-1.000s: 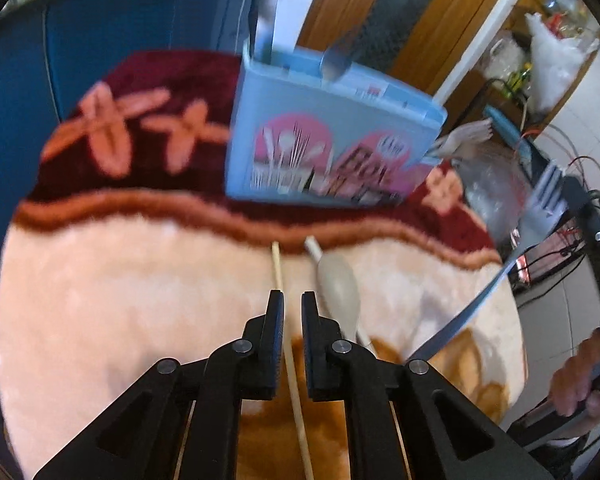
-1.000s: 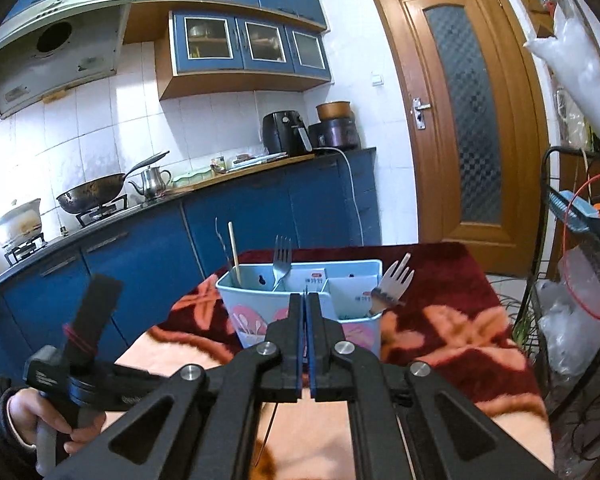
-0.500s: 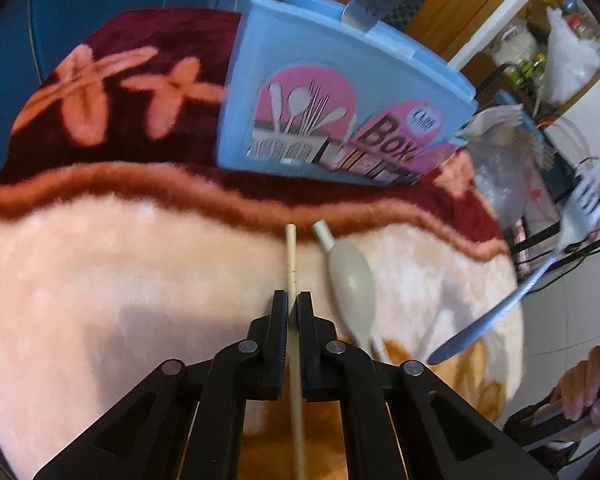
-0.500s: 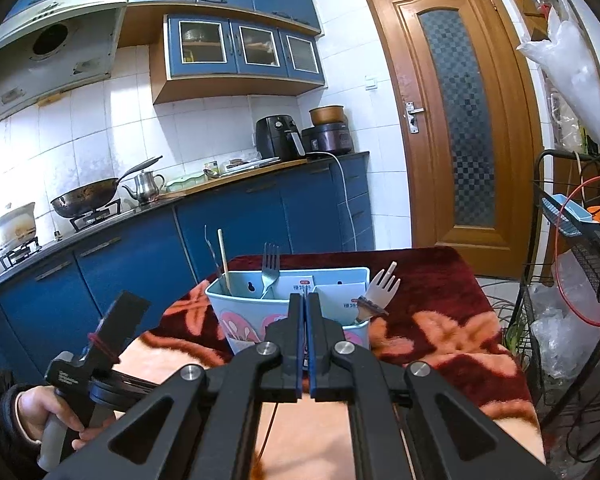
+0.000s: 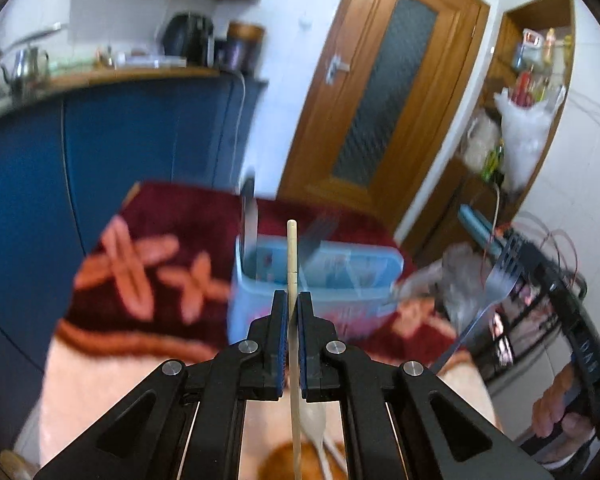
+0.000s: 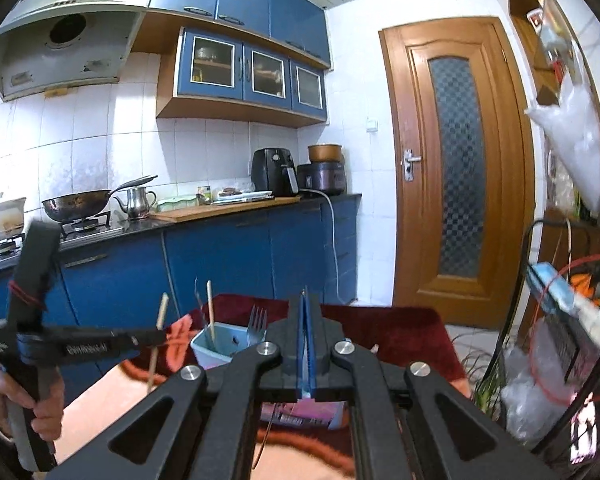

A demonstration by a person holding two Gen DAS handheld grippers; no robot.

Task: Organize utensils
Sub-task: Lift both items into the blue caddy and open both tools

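Note:
My left gripper [image 5: 291, 300] is shut on a wooden chopstick [image 5: 292, 248], held in the air with its tip toward the light-blue utensil box [image 5: 340, 276]. In the right wrist view the same gripper [image 6: 156, 338] holds the chopstick [image 6: 161, 316] left of the box [image 6: 216, 346], which holds another chopstick [image 6: 209, 308] and a fork [image 6: 257, 322]. My right gripper [image 6: 306, 308] is shut on a metal fork [image 5: 500, 276]; its handle slants down to the left. A white spoon [image 5: 314, 420] lies on the blanket under the left gripper.
A plush red and cream blanket [image 5: 148, 264] covers the table. Blue kitchen cabinets [image 6: 228, 252] and a wooden door [image 6: 456, 168] stand behind it. A wire rack with plastic bags [image 6: 540, 368] is at the right. A hand [image 6: 40, 412] grips the left handle.
The left gripper closed on the chopstick, lifted it off the blanket and tilted up, so the box now sits lower and farther. The right gripper rose slightly with the fork.

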